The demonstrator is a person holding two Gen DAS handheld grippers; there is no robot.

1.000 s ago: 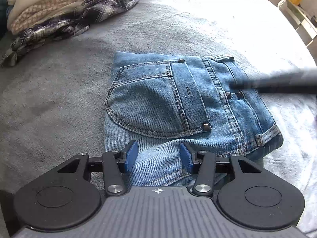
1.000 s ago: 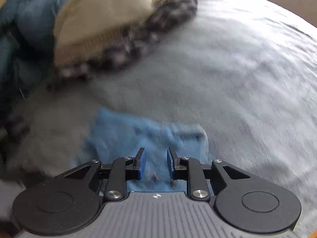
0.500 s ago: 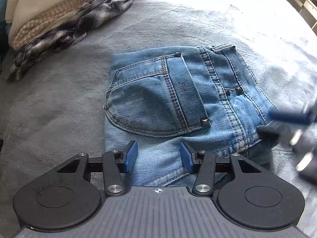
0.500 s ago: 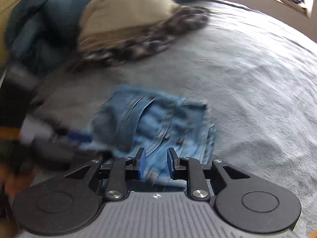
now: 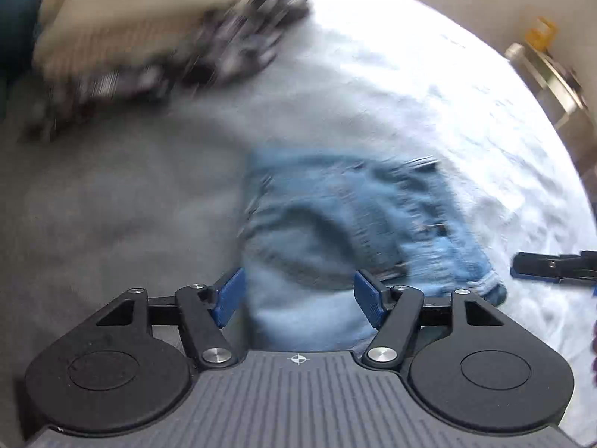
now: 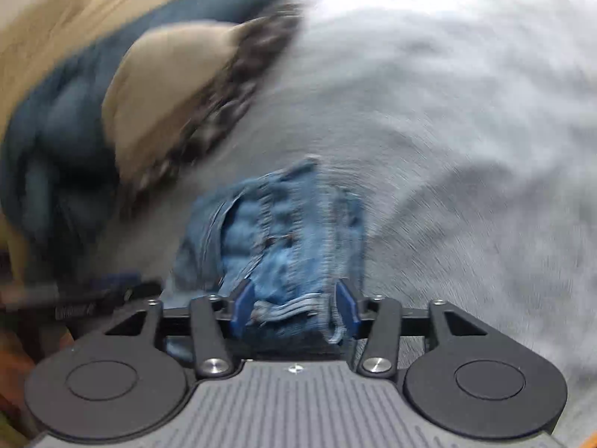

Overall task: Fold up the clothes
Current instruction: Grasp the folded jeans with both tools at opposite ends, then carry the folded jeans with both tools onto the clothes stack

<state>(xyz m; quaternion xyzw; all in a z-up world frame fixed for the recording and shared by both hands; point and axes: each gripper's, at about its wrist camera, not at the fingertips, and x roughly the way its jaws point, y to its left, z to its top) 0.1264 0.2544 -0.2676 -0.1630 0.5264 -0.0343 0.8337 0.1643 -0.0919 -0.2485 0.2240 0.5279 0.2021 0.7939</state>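
Observation:
A folded pair of blue jeans (image 5: 347, 231) lies flat on the grey blanket (image 5: 123, 205), back pocket up. My left gripper (image 5: 298, 285) hovers over the jeans' near edge. Its jaws are opening, and the denim lies beneath the gap with neither pad touching it. The right gripper (image 6: 294, 298) is at the jeans' (image 6: 276, 231) waistband end, jaws also opening, with the hem edge lying loose between the pads. The left wrist view shows the right gripper's fingers (image 5: 548, 267) at the far right. Both views are blurred by motion.
A pile of unfolded clothes (image 5: 149, 26), beige on top of dark plaid, sits at the back left of the bed. In the right wrist view the same clothes pile (image 6: 164, 86) rests against a blue cushion (image 6: 56, 123). A white chair (image 5: 548, 71) stands beyond the bed's right edge.
Both grippers' jaws have widened. The right gripper has swung round to the jeans' right end and rolled. The left gripper has pulled back a little, so the jeans look smaller.

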